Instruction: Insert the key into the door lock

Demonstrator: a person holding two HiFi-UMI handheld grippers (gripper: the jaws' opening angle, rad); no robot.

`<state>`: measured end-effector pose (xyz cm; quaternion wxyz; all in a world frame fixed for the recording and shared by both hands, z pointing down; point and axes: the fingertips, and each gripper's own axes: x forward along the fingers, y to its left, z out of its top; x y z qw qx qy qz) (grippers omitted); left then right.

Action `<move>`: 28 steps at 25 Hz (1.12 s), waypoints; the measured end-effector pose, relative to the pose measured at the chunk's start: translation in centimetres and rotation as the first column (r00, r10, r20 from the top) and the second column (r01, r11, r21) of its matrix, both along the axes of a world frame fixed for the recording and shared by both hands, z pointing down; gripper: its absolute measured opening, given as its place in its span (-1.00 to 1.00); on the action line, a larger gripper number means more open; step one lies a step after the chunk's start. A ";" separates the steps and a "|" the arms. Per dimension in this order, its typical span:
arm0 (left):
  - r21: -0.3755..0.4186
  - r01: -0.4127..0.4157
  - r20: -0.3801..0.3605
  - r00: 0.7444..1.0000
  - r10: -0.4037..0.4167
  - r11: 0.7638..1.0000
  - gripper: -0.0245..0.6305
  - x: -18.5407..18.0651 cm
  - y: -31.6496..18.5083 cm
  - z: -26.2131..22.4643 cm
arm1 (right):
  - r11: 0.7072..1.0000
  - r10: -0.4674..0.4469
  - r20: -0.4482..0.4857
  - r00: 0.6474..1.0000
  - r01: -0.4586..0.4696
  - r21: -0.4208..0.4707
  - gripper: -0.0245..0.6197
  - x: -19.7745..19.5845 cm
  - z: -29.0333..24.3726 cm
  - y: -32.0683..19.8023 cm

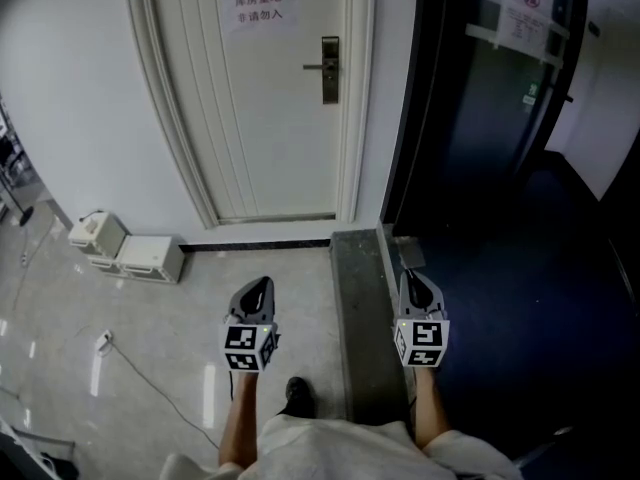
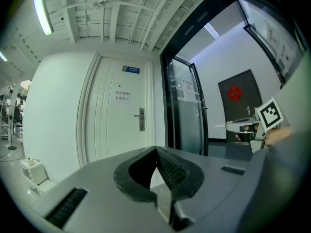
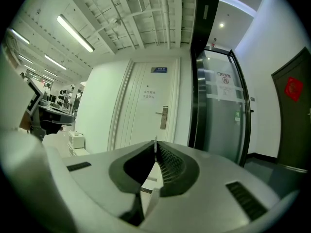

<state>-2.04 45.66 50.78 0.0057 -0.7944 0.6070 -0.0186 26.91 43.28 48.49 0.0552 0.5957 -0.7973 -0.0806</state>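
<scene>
This is a corridor in an office or lab building. A shut white door (image 1: 270,98) carries a paper notice (image 1: 259,8), with a blue nameplate (image 2: 130,70) above it. Beside it stands a black-framed glass door (image 1: 500,78). The open-beam ceiling (image 3: 141,18) holds tube lights (image 3: 75,33) over a glossy tile floor (image 1: 150,338).

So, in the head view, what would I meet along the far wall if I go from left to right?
First the white boxes → paper notice on the white door → door lock → dark glass door.
</scene>
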 end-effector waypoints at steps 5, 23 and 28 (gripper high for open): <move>-0.020 -0.008 -0.003 1.000 0.008 1.000 -0.87 -1.1 -5.0 0.9 | 1.000 0.005 -0.008 1.000 -0.005 -0.014 -0.83 -1.2 0.5 -4.9; 0.008 -0.096 -0.030 0.995 0.096 0.995 -0.87 -8.6 -33.1 -3.8 | 0.997 0.072 -0.046 0.996 -0.072 0.001 -0.83 -9.4 -4.4 -30.4; -0.020 -0.098 -0.030 0.995 0.097 0.995 -0.87 -10.5 -38.5 -3.4 | 0.997 0.071 -0.054 0.996 -0.072 -0.017 -0.83 -10.9 -4.3 -35.8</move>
